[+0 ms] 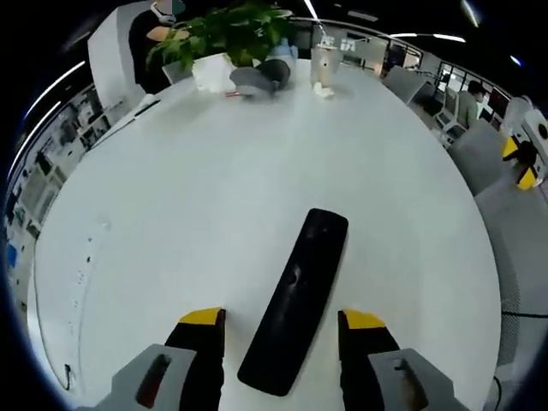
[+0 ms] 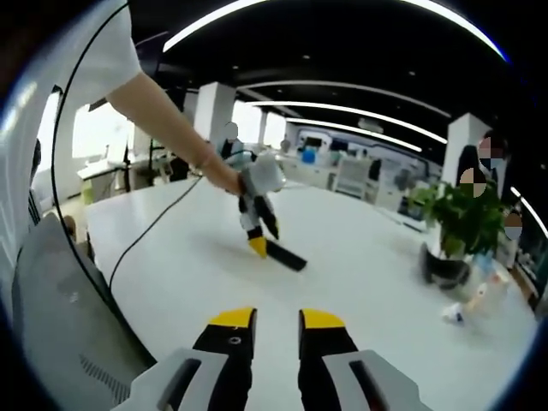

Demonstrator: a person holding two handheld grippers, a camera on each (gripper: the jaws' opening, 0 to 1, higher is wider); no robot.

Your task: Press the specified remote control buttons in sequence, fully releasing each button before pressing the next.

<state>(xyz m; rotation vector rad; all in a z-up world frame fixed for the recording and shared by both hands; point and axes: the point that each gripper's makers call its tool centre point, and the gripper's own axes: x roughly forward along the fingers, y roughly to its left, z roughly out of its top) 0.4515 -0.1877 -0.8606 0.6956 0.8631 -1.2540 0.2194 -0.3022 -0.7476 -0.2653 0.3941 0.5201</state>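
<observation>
We are looking across a large round white table in an open office with long ceiling lights. At its far edge in the left gripper view stands a leafy green plant in a white pot, with a dark grey rounded object just beside it and a pale cup or jar a little to the right; grey chairs sit around the right side of the table. In the right gripper view the same plant appears at the far right, and a person's bare arm reaches in from the upper left, the hand holding the left gripper low over the table. A black cable trails from that hand across the table towards the near left edge. The black remote control lies flat on the table, long and slim, its near end lying between the left gripper's yellow-tipped jaws, which stand wide apart on either side without touching it. In the right gripper view, the remote control lies mid-table, just beside the left gripper's tips. The right gripper is held well back from it, near the table edge, its yellow-tipped jaws a narrow gap apart and holding nothing.
</observation>
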